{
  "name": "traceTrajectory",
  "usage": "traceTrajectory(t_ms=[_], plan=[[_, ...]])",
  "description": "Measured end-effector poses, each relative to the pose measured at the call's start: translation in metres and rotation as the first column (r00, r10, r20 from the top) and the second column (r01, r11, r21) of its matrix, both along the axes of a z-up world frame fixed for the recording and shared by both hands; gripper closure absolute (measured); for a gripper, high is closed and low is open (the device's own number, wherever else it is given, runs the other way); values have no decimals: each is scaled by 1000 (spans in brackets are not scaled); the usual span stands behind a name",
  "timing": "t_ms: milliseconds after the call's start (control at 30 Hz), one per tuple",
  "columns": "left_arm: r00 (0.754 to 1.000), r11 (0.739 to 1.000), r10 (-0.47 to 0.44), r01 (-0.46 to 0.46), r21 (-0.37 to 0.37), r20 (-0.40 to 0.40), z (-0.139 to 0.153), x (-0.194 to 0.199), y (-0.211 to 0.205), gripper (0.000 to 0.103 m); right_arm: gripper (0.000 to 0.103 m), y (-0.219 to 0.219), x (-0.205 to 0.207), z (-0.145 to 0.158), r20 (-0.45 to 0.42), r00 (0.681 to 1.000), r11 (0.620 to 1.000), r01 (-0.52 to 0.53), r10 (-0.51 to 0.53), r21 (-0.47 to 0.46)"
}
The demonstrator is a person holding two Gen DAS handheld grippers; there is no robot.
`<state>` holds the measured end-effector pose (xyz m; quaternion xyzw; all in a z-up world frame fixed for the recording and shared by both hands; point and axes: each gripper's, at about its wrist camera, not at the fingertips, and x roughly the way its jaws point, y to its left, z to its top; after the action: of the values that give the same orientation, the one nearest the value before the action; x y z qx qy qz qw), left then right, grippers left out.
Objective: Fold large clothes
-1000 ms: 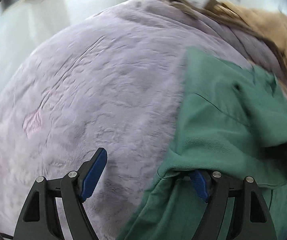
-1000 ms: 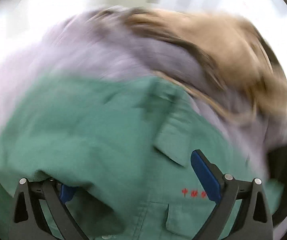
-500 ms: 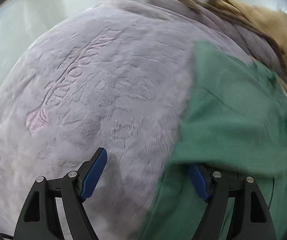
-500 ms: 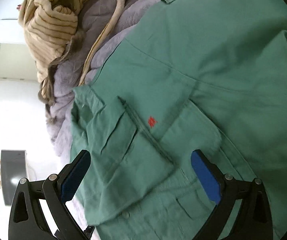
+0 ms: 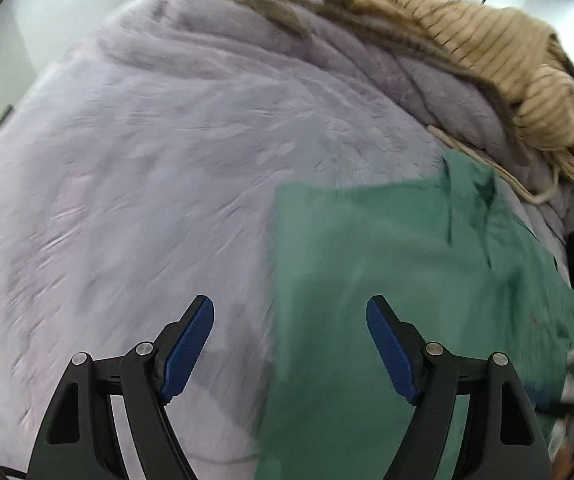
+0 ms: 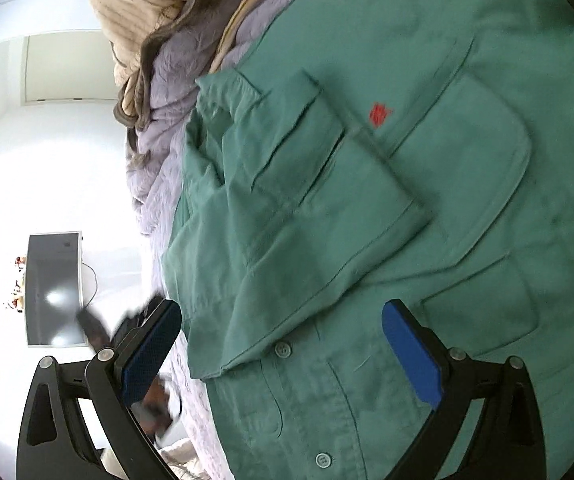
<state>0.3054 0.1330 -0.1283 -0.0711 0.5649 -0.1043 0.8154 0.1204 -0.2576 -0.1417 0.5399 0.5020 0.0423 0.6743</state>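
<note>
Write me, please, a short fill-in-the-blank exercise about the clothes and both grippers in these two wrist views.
1. The shirt spread on the lilac blanket is ___ in colour.
2. The small emblem stitched above the shirt's chest pocket is ___.
3. The jaws of the left gripper and of the right gripper both stand ___.
4. The tan garment heaped at the blanket's far edge has a ___ pattern.

Missing words: green; red; open; striped

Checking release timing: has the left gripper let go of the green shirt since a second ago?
Yes. The left gripper had the green shirt draped over its right jaw; now both jaws stand clear above it, while the shirt lies flat on the lilac blanket.
</note>
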Motion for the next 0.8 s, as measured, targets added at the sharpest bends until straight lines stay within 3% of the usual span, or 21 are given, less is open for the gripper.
traceTrajectory(t_ms=[133, 167, 200, 333, 467, 533, 600, 667, 700, 733, 800], plan=[[998, 999, -9, 6, -38, -62, -21, 28, -21, 25, 2, 1, 0, -7, -1, 1000, 999, 23, -23, 26], [998, 999, -13, 11, -31, -59, -22, 28, -24, 54, 2, 2, 2, -9, -3, 1000, 999, 22, -22, 29], [998, 1000, -21, 20, -23, -53, -22, 30, -27, 98, 2, 3, 4, -10, -4, 1000, 999, 19, -19, 28], [1000, 995, 18, -19, -97, -5, -13, 23, -7, 97, 2, 5, 14, -12, 6, 1000, 1000, 14, -14, 13], [995, 978, 88, -95, -187, -43, -24, 23, 21, 97, 2, 3, 23, -24, -20, 998, 998, 57, -56, 26], [994, 974, 100, -109, -201, -55, -28, 24, 24, 97, 2, 2, 22, -26, -27, 996, 995, 89, -88, 33], [995, 981, 87, -93, -168, -44, -30, 24, 19, 97, 5, 2, 21, -25, -37, 992, 992, 121, -120, 32], [996, 985, 80, -85, -148, -40, -30, 25, 16, 98, 42, 1, 22, -23, -45, 993, 994, 113, -113, 9], [996, 985, 83, -88, -146, -41, -31, 25, 17, 98, 91, 1, 25, -20, -49, 995, 997, 81, -81, -18], [996, 985, 84, -89, -146, -42, -31, 27, 17, 98, 99, 0, 28, -17, -44, 997, 997, 62, -64, -41], [996, 986, 84, -88, -141, -40, -31, 27, 17, 98, 100, -7, 28, 1, 0, 999, 992, 48, -49, -119]])
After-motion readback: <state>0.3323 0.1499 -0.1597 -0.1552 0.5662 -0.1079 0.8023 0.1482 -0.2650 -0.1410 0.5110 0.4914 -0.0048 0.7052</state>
